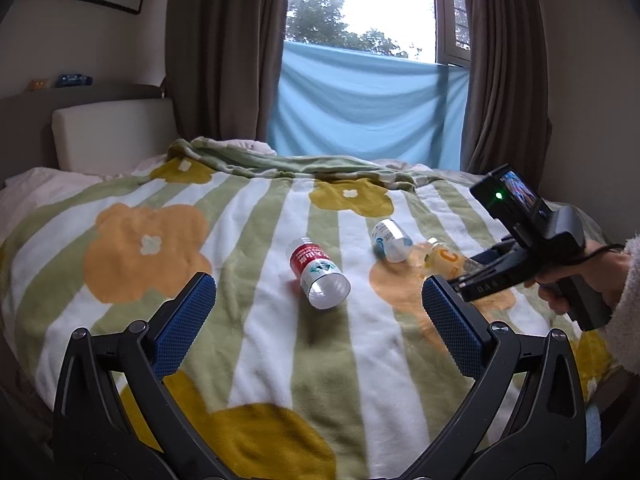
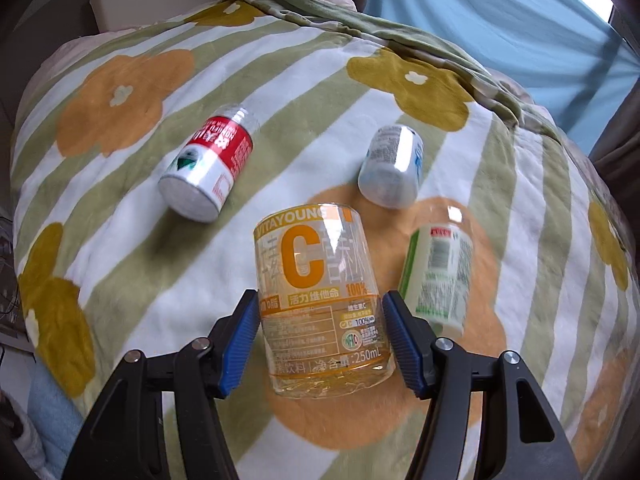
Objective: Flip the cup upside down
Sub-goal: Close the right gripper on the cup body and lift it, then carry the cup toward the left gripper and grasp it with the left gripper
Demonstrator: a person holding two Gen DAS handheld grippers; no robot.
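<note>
Cut-bottle cups lie on a flowered blanket. My right gripper (image 2: 322, 328) is shut on the clear orange "C" cup (image 2: 320, 280), its blue pads on both sides, held above the blanket with its base toward the camera. The same cup shows in the left wrist view (image 1: 444, 260), partly hidden by the right gripper (image 1: 476, 276). A red-label cup (image 1: 318, 276) (image 2: 208, 164) lies on its side. A white-blue cup (image 1: 391, 240) (image 2: 392, 168) lies beyond it. A green-white cup (image 2: 438, 276) lies to the right. My left gripper (image 1: 318, 312) is open and empty, short of the red-label cup.
The bed carries a striped blanket (image 1: 240, 240) with a folded edge at the far side (image 1: 280, 160). A headboard cushion (image 1: 108, 136) stands at the left. Brown curtains and a blue sheet (image 1: 368, 104) hang behind the bed.
</note>
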